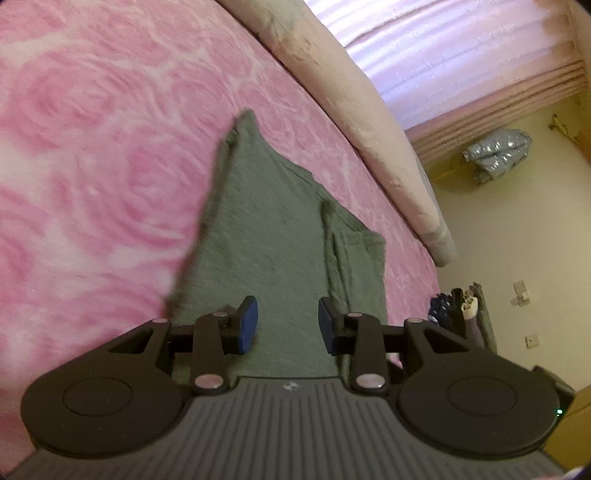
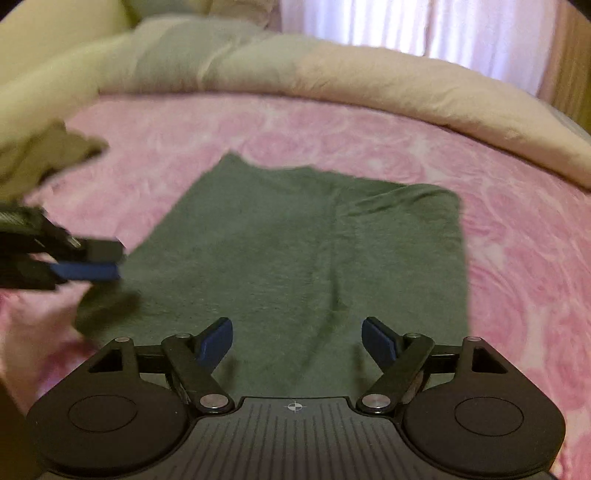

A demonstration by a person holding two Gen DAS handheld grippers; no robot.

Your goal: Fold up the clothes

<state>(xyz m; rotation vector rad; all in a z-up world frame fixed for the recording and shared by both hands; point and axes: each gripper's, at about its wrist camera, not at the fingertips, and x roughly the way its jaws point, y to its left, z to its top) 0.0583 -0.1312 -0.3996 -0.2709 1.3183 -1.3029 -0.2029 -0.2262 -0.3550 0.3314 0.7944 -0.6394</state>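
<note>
A dark green garment [image 2: 295, 240] lies flat on the pink rose-patterned bedspread [image 2: 517, 240], folded into a rough rectangle with a lengthwise crease right of its middle. My right gripper [image 2: 297, 339] hovers over its near edge, jaws wide apart, nothing between them. My left gripper [image 2: 116, 260] comes in from the left at the garment's left edge, blurred. In the left wrist view the left gripper [image 1: 288, 325] stands over the garment [image 1: 266, 229] with its blue pads [image 1: 247, 325] apart and only flat cloth showing in the gap.
A beige rolled duvet [image 2: 351, 77] runs along the far side of the bed, with pale curtains [image 2: 424, 29] behind. A blurred olive-beige cloth [image 2: 55, 147] sits at the left. Beyond the bed edge are the floor, a silvery bundle [image 1: 498, 151] and hanging clothes [image 1: 461, 314].
</note>
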